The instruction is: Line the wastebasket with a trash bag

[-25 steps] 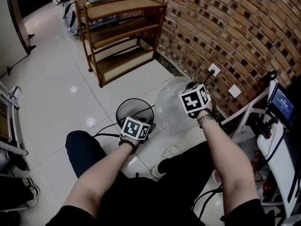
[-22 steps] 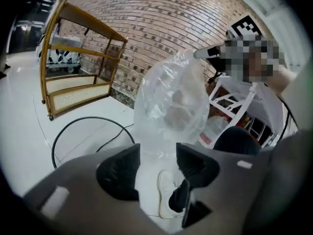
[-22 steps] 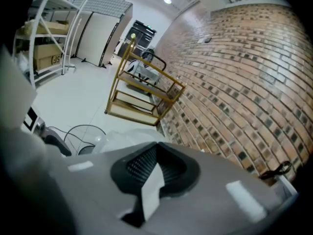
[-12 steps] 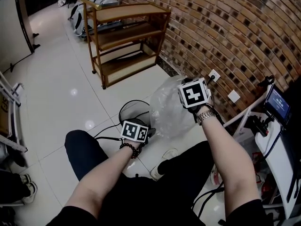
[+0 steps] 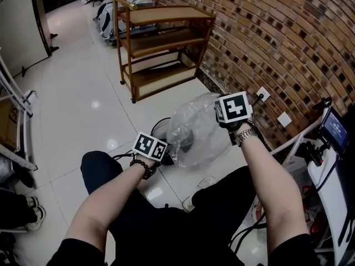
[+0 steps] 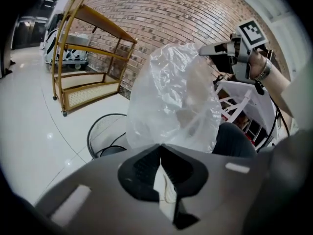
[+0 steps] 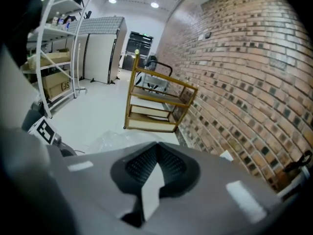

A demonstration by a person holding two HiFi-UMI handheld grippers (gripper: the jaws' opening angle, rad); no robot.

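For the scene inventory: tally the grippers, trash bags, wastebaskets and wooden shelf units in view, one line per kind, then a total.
grippers: 2, the left gripper and the right gripper
trash bag: 1
wastebasket: 1
wooden shelf unit: 1
Total: 5

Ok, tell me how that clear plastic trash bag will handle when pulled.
Probably floppy: the clear plastic trash bag hangs crumpled and billowed between the left gripper and right gripper. Likely very light, since the thin film holds air. It may slip off the thin rim of the black wire wastebasket.
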